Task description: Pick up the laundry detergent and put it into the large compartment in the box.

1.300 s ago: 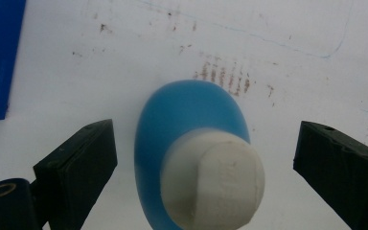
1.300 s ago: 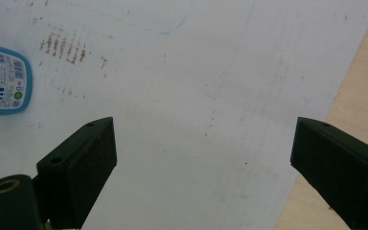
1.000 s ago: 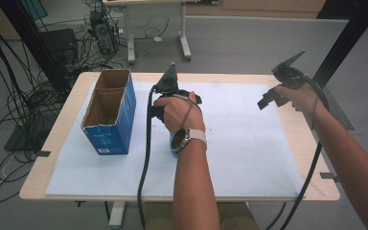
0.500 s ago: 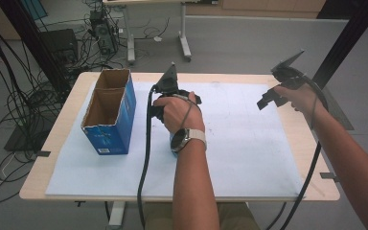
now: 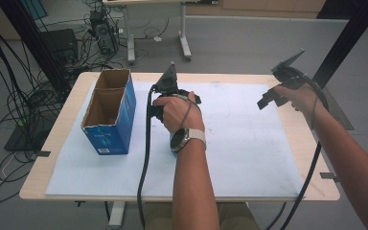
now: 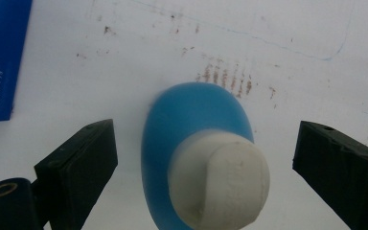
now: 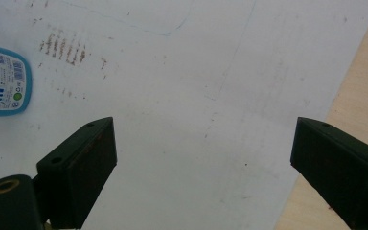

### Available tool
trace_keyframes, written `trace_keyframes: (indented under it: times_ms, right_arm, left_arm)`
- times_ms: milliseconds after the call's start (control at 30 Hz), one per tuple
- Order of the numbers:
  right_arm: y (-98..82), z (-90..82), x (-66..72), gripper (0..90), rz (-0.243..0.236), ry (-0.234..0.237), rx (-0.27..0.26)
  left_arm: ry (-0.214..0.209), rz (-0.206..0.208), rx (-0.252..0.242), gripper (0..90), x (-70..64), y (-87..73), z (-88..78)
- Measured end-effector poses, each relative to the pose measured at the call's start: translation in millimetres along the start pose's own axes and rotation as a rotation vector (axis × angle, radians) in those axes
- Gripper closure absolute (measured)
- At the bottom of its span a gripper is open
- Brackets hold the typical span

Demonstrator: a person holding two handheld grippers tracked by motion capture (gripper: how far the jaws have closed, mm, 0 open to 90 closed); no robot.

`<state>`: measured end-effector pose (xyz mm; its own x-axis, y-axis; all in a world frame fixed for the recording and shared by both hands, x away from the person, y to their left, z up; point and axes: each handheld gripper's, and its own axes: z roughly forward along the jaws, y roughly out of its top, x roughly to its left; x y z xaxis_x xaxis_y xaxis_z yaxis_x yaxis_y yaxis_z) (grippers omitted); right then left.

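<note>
Bottle [image 6: 199,158] stands upright on the white mat [image 5: 249,143], blue body, white cap, not yet gripped. Judging by the open blue box [image 5: 109,111] beside it on the left, boxing it is probably what's left. Left gripper [image 6: 201,163] wide open, jaws either side of the cap, touching nothing. Right gripper [image 7: 201,163] also wide open, empty, hovering over bare mat near the table edge [image 7: 359,96].

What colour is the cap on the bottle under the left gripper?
White, on a blue bottle; the cap shows best in the left gripper view.
</note>
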<state>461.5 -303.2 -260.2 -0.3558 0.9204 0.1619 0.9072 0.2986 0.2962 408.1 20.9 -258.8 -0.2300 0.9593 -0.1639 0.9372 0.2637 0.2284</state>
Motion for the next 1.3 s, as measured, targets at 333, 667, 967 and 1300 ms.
trace_keyframes:
  times_ms: [333, 667, 967, 1300]
  right_arm:
    - [-0.7, -0.4, -1.0, 8.6, 0.0, 0.003, 0.0]
    - [-1.2, -0.2, -1.4, 8.6, 0.002, 0.003, -0.001]
    - [-3.0, 2.3, -5.2, 8.7, 0.006, 0.005, 0.004]
    - [-3.5, 5.3, -5.9, 8.7, 0.007, 0.011, 0.006]
  left_arm:
    - [0.003, 0.007, 0.009, 8.8, -1.7, -0.1, 1.5]
    - [0.007, 0.005, 0.018, 8.8, -1.4, 0.2, 4.9]
    - [0.005, 0.008, 0.039, 5.7, -1.6, -0.2, 13.8]
    - [0.017, 0.005, 0.06, 7.8, 2.1, 0.1, 20.7]
